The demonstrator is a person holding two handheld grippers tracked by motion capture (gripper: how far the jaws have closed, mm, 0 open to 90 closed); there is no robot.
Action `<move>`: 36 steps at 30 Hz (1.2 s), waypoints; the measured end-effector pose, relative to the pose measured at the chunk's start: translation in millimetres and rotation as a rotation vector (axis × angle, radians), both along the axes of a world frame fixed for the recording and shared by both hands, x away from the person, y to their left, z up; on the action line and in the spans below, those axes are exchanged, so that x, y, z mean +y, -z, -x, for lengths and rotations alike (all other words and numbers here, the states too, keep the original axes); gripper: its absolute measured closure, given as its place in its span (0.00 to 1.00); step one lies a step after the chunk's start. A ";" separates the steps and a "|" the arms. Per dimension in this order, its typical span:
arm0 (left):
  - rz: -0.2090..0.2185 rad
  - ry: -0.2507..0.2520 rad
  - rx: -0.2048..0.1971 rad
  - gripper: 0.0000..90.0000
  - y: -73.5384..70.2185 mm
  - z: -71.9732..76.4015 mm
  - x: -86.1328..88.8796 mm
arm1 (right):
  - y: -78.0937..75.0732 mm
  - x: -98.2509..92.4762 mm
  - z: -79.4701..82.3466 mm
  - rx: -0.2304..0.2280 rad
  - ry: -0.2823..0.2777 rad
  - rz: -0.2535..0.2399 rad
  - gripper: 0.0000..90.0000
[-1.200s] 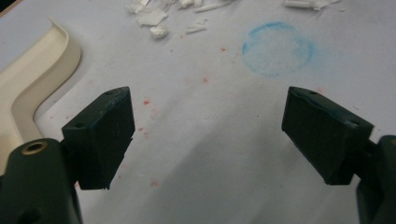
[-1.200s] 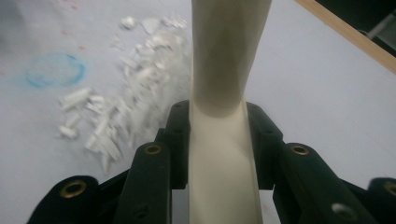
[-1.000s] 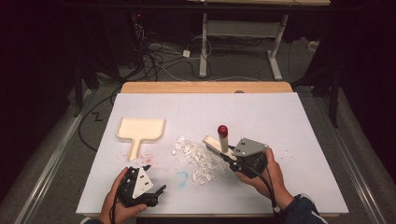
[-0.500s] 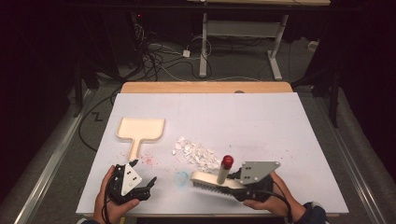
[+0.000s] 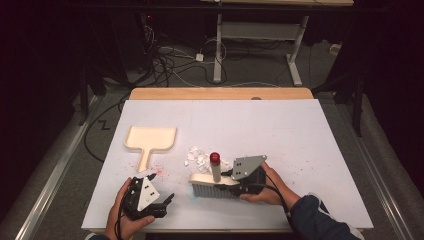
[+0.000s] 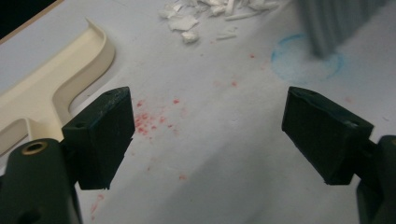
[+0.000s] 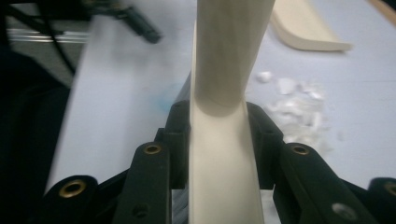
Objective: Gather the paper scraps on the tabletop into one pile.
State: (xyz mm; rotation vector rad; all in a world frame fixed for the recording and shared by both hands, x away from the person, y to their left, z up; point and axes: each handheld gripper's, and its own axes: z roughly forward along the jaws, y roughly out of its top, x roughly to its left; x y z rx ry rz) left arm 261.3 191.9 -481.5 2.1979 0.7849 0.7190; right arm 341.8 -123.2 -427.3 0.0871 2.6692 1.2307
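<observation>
A cream dustpan [image 5: 150, 140] lies toward the table's [image 5: 310, 130] left edge; near the front edge the left gripper [image 5: 167, 201] hovers, jaws spread — empty; paper scraps [image 5: 200, 159] sit mid-table; the right gripper [image 5: 234, 182] pinches the brush [image 5: 214, 184], bristles down beside the scraps.

Bare desk [image 6: 219, 154] is seen between the spread left fingers [image 6: 100, 135]. Ahead of them the way is blocked by paper scraps [image 6: 187, 23] and brush bristles [image 6: 327, 23]; the dustpan [image 6: 51, 88] lies beside the left one.
</observation>
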 end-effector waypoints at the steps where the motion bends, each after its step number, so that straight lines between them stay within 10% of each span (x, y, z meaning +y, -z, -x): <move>1: -0.002 0.002 0.002 0.18 0.2 -0.1 -0.1 | 0.0 1.3 -4.9 0.010 0.005 0.003 0.76; 19: 0.019 -0.017 -0.009 0.18 -3.2 3.8 5.0 | -19.8 39.9 -8.2 0.066 0.279 -0.144 0.76; 27: 0.006 0.013 -0.002 0.18 -1.6 5.2 2.5 | 0.9 85.2 -8.9 0.124 0.420 -0.087 0.76; 36: -0.013 0.033 0.007 0.18 -1.2 4.7 -0.9 | -1.6 57.6 -16.6 0.106 0.562 -0.058 0.76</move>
